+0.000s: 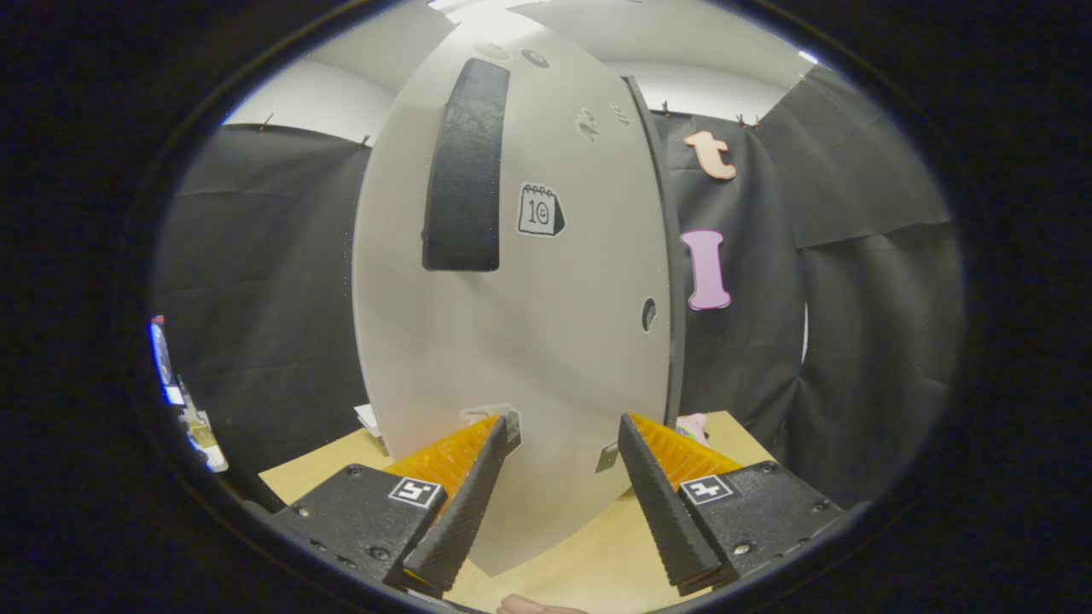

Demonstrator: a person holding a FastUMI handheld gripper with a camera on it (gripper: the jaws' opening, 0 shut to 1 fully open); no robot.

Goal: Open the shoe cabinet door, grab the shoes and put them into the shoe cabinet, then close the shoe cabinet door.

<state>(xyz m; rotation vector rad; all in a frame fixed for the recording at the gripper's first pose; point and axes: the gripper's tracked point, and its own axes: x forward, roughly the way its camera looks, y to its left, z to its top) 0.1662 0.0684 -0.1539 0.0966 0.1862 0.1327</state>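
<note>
here the shoe cabinet door (529, 341) is seen close ahead in the centre of the frame, a pale panel standing on the wooden table (589, 554), with a long dark handle (465, 166) at upper centre-left and a small sticker (539, 210) just beside it. the gripper (567, 443) is held at lower centre with its fingers spread wide and nothing pressed between them; the panel's lower part is framed between the tips. whether the door is shut or swung ajar cannot be told from this angle, though a dark edge (670, 256) is shown along its right side. something pink (693, 424), perhaps a shoe, is glimpsed at lower right behind that edge. risks are judged thus: the handle sits well above the fingers, so a grip could be missed, and the light cabinet could be dragged or tipped if the pull is made off-line.
</note>
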